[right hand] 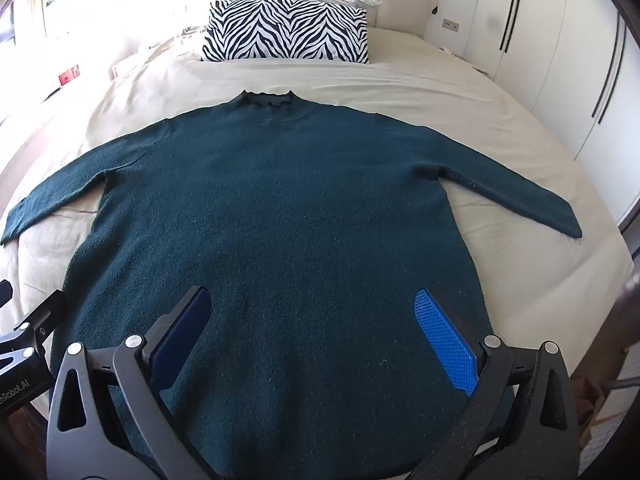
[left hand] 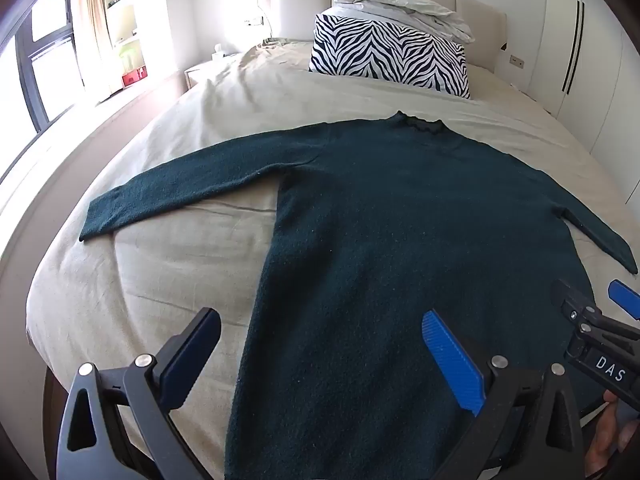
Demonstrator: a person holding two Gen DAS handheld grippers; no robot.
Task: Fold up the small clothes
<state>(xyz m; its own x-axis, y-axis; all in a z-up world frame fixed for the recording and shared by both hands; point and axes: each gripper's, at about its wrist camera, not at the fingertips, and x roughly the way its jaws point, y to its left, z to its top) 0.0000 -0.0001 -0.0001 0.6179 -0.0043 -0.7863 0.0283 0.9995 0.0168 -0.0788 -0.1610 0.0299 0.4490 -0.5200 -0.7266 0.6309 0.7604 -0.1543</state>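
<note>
A dark green knit sweater (left hand: 400, 232) lies flat on the beige bed (left hand: 168, 264), collar far, both sleeves spread out to the sides. It also fills the right wrist view (right hand: 288, 216). My left gripper (left hand: 320, 356) is open and empty above the sweater's lower left part, near its left side edge. My right gripper (right hand: 316, 336) is open and empty above the sweater's lower middle. The right gripper also shows at the right edge of the left wrist view (left hand: 592, 316). The sweater's hem is hidden below both views.
A zebra-print pillow (left hand: 388, 52) and a folded pale duvet (left hand: 400, 4) sit at the head of the bed by the headboard. A window and shelves (left hand: 120, 32) stand at left, white wardrobe doors (right hand: 560, 60) at right.
</note>
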